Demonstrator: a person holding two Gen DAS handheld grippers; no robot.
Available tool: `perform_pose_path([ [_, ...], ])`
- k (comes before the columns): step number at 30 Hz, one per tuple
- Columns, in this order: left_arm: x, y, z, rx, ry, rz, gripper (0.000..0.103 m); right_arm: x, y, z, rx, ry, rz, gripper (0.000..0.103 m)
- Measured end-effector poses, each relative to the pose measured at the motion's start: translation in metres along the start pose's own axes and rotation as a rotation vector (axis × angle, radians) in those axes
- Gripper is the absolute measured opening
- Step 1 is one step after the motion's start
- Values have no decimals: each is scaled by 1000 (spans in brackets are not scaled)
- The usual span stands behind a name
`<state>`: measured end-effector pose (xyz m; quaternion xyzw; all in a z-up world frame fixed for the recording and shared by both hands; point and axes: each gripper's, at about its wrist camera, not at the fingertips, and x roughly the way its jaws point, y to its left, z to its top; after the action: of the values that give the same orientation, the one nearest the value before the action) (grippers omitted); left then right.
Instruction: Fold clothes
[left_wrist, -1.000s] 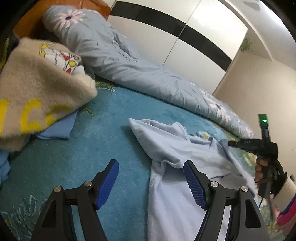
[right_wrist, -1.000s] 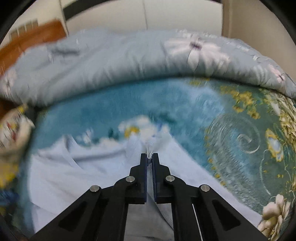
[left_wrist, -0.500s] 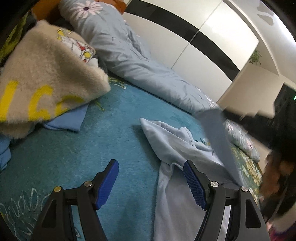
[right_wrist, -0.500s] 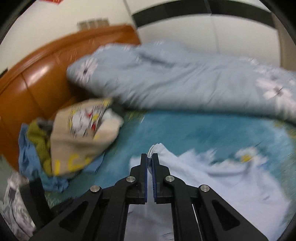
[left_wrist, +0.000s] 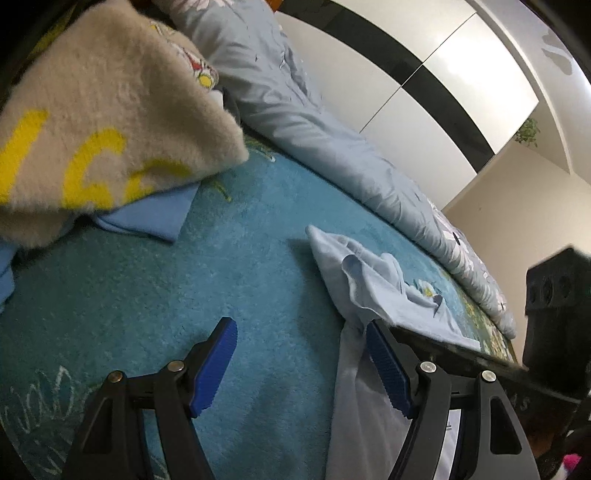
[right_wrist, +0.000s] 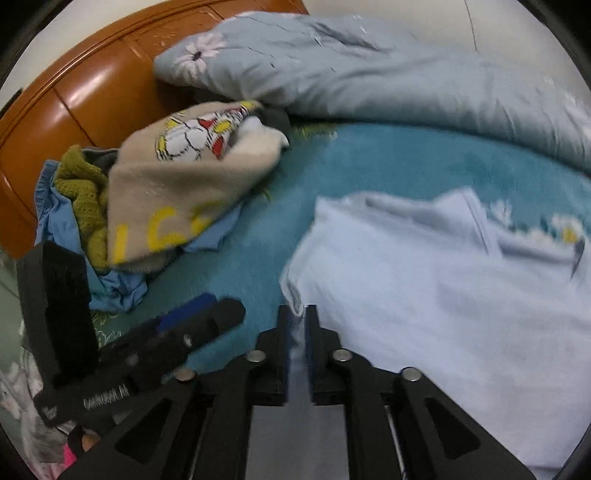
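Right gripper (right_wrist: 298, 317): jaws opening, narrow gap, a sliver of the pale blue shirt (right_wrist: 424, 288) edge still between them, pads no longer pinching it. Reads as the release at the end of a fold: the shirt's side has been laid over and lies fairly flat just ahead and right of those tips on the teal blanket (right_wrist: 369, 166). Left gripper (left_wrist: 301, 354): jaws wide apart, nothing between them, its right finger touching or just over the shirt edge (left_wrist: 373, 291); cannot tell which. Next move probably calls for clearing the right tips without dragging cloth, then picking a new edge. Only the right view shows the fold's flat face, the clothes pile (right_wrist: 166, 192) beyond-left and the headboard (right_wrist: 92, 81); only the left shows the bunched far corner and the wardrobe (left_wrist: 424, 74).
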<state>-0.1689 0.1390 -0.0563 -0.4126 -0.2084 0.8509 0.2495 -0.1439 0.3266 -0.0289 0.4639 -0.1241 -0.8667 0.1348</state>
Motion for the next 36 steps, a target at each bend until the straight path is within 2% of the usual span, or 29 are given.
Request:
perform_pose_path([
  [1, 2, 1, 0, -3, 5, 0, 76, -3, -3, -4, 4, 5, -2, 31],
  [3, -1, 0, 1, -3, -17, -30, 76, -19, -12, -13, 5, -13, 1, 31],
  [5, -6, -5, 4, 7, -52, -99, 78, -39, -26, -21, 23, -47, -9, 34],
  [7, -5, -14, 4, 43, -59, -124, 83, -64, -48, -33, 59, -87, -43, 42],
  [9, 7, -24, 1, 95, -16, -87, 83, -88, -77, -48, 119, -125, -138, 43],
  [12, 29, -34, -4, 149, 69, -24, 83, -112, -122, -71, 243, -154, -232, 43],
  [15, 41, -38, -8, 179, 109, 26, 83, -120, -158, -92, 355, -100, -283, 43],
  [19, 35, -32, -7, 153, 110, 8, 83, -150, -162, -120, 379, -152, -235, 43],
  [23, 9, -33, -15, 98, 170, -58, 83, -177, -156, -162, 398, -167, -238, 43],
  [25, -3, -33, -27, 93, 244, -132, 83, -184, -156, -184, 421, -149, -243, 43],
  [31, -49, -30, -69, 157, 351, -156, 83, -209, -165, -251, 555, -158, -137, 43],
  [35, -72, -21, -92, 108, 461, -205, 83, -216, -160, -273, 605, -183, -45, 45],
  [36, -80, -17, -95, 101, 466, -211, 83, -216, -158, -279, 615, -182, -13, 45],
])
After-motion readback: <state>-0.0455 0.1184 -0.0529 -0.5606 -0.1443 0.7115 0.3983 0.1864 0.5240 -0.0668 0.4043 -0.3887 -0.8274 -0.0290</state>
